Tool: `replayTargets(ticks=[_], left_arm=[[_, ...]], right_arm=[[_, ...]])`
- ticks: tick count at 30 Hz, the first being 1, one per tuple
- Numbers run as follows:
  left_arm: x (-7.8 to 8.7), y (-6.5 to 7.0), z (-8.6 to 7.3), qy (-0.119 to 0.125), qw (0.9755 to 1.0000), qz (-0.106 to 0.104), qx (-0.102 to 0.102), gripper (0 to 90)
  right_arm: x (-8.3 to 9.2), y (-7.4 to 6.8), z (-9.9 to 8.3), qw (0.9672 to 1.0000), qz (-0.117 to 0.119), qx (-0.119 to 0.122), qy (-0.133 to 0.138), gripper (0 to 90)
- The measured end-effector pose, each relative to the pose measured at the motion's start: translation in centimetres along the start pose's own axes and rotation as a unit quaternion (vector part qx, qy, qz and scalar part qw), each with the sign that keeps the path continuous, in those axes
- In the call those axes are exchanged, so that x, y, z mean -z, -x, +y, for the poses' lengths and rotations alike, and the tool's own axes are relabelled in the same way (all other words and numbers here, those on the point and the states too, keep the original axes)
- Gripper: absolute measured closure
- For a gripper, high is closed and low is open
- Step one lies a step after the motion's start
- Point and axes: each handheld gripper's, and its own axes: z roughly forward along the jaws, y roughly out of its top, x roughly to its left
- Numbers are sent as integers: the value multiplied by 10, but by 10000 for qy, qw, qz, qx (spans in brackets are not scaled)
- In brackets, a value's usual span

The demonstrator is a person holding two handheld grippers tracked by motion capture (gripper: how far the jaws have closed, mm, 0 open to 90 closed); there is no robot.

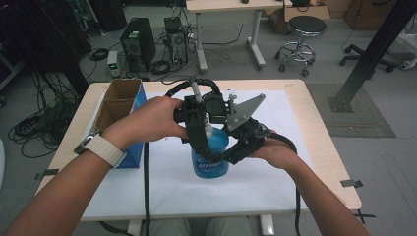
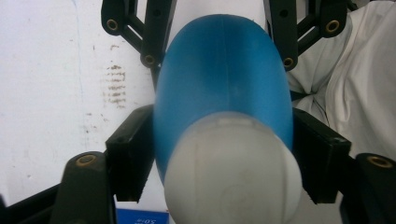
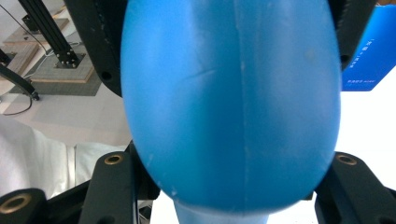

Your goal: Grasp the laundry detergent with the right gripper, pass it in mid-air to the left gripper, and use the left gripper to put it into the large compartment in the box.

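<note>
At table centre, on the white mat (image 1: 162, 182), we list, left to right: open blue carton (image 1: 120, 105) at nine o'clock; left gripper (image 1: 200, 140) clamped on the blue spray bottle (image 1: 211, 160) just under its white cap (image 2: 233, 172); right gripper (image 1: 231, 152) clamped on the bottle's body at three o'clock.

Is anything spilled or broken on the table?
No spill or break shows. The blue bottle stands upright on the white mat, with both the left gripper and the right gripper closed on it. The open cardboard box sits upright at the left.
</note>
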Motion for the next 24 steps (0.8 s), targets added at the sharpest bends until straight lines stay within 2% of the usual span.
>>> replayTargets(ticks=[6,13,19,24], left_arm=[[0,1,1,15,10000,21,-11,373],[-2,3,2,-39,9999,73,-90,382],[-1,4,3,29,9999,99,-59,384],[-2,3,4,-63,9999,100,-8,384]], right_arm=[[0,0,0,10000,1,7,9,440],[0,-1,-1,10000,8,29,-8,443],[1,-2,-2,10000,13,59,0,443],[0,-2,-1,10000,-34,25,-73,403]])
